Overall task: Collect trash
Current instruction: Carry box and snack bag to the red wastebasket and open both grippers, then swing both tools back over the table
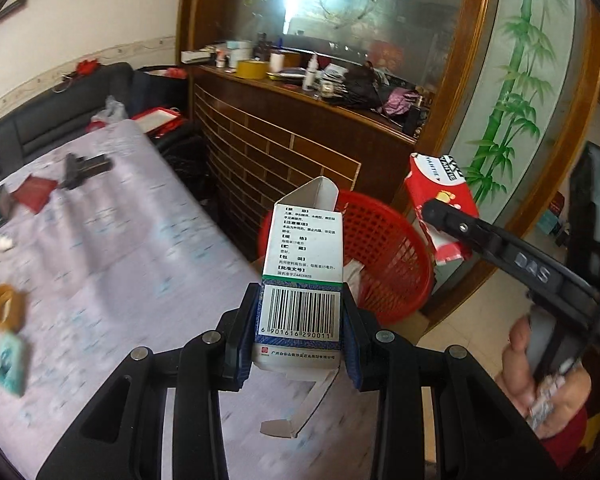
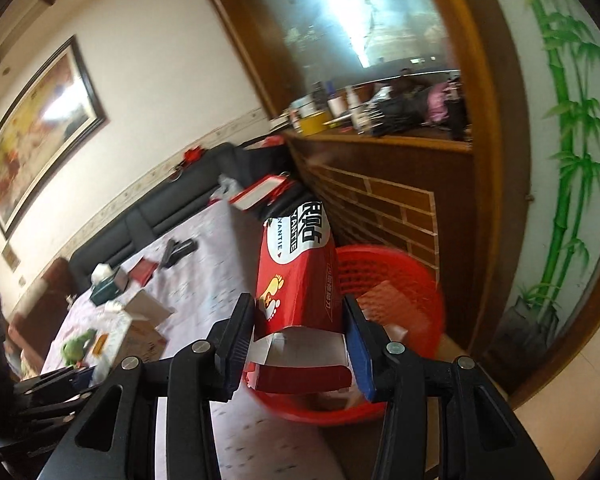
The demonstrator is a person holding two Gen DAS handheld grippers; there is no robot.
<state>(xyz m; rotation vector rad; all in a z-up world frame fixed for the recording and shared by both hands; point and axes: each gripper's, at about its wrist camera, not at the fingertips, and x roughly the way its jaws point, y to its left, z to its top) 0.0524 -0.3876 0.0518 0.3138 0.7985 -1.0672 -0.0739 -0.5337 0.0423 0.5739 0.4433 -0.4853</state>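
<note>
My left gripper (image 1: pixel 302 320) is shut on a white medicine box (image 1: pixel 304 256) with a barcode, its end flaps hanging open. The box sits over the table edge, in front of a red mesh basket (image 1: pixel 384 256) on the floor. My right gripper (image 2: pixel 300 332) is shut on a red carton (image 2: pixel 300 276) with white lettering and a foot drawing, held over the red basket (image 2: pixel 396 280). In the left wrist view the red carton (image 1: pixel 440 196) and one right gripper finger (image 1: pixel 468 228) hang to the right of the basket, with a person's hand (image 1: pixel 540 376) below.
A table with a pale patterned cloth (image 1: pixel 112 264) carries a red wallet (image 1: pixel 34 194), a black stapler (image 1: pixel 84 168) and small packets (image 1: pixel 8 354). A cluttered wooden cabinet (image 1: pixel 284 148) stands behind the basket, a bamboo-painted panel (image 1: pixel 516 92) to its right, a black sofa (image 2: pixel 148 216) beyond.
</note>
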